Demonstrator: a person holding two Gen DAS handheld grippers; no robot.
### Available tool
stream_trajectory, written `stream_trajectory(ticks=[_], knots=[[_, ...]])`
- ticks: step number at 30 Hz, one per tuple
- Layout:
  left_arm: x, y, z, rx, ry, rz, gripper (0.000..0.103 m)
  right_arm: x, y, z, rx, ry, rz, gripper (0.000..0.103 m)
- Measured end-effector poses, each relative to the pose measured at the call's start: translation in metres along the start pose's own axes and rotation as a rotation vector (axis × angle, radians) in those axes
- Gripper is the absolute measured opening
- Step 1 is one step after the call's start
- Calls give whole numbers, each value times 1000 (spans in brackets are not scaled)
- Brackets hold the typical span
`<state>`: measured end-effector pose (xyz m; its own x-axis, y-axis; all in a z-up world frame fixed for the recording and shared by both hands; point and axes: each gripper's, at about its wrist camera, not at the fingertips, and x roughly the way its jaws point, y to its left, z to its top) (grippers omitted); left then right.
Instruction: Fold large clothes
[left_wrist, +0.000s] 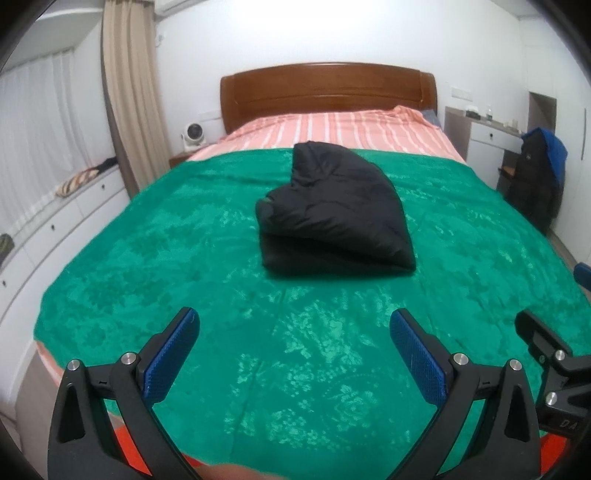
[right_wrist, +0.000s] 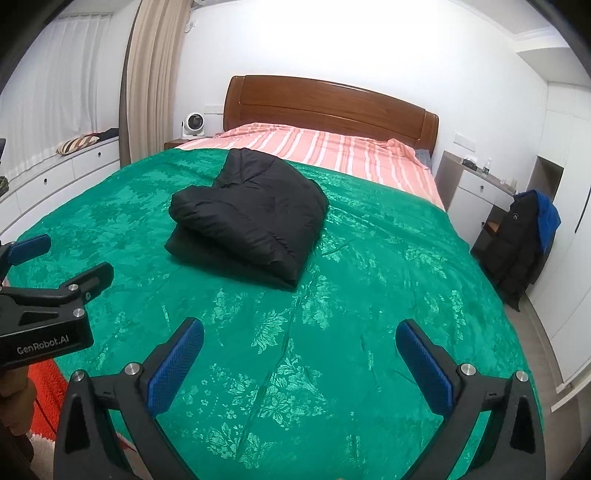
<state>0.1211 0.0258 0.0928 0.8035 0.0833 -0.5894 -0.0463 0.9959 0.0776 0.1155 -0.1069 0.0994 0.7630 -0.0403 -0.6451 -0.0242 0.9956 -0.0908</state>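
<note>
Puffing up mid-bed toward the headboard (right_wrist: 328, 107), the folded black jacket (left_wrist: 332, 218) could spring open from its own loft, since the left gripper (left_wrist: 291, 354) and right gripper (right_wrist: 299, 362) hang wide and empty near the foot edge.

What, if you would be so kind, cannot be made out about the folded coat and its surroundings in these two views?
- Black coat: underside and inner folds hidden by its own top layer, both views.
- Items on the white desk: too small, near the fisheye edge.
- Left tool: cut off by the right wrist view's left edge.
- Floor beside the bed: hidden by the green cover.
</note>
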Motion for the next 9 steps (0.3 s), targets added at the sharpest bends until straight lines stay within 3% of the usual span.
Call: stream_trajectory(ticks=[9], knots=[[-2,1,-2,-3,-22,20,103,-3,1,2,2,-15,4,103]])
